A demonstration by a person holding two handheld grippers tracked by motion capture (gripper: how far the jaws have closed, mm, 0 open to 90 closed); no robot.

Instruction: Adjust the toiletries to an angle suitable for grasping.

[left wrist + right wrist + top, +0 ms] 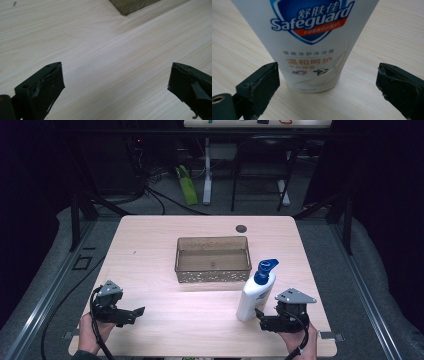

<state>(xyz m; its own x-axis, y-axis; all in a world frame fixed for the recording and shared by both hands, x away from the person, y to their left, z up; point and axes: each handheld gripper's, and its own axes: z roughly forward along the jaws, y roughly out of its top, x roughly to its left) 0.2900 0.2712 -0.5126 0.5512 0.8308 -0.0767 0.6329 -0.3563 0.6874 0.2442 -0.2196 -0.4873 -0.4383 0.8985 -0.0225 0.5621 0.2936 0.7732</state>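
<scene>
Upright soap bottle (308,42) just ahead of the right hand-held gripper (328,82), jaws wide apart.

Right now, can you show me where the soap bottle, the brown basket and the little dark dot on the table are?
soap bottle (255,296): high view, on its white body, below the blue pump.
brown basket (213,275): high view, on its near wall.
dark dot (241,228): high view, on its middle, beyond the basket.

Top of the white pump bottle with the blue Safeguard shield (312,42) cut off by the right gripper view's upper edge. Only a corner of the brown translucent plastic basket (132,5) inside the left gripper view. Small items on the far white table (257,123) too small and cropped to identify.
</scene>
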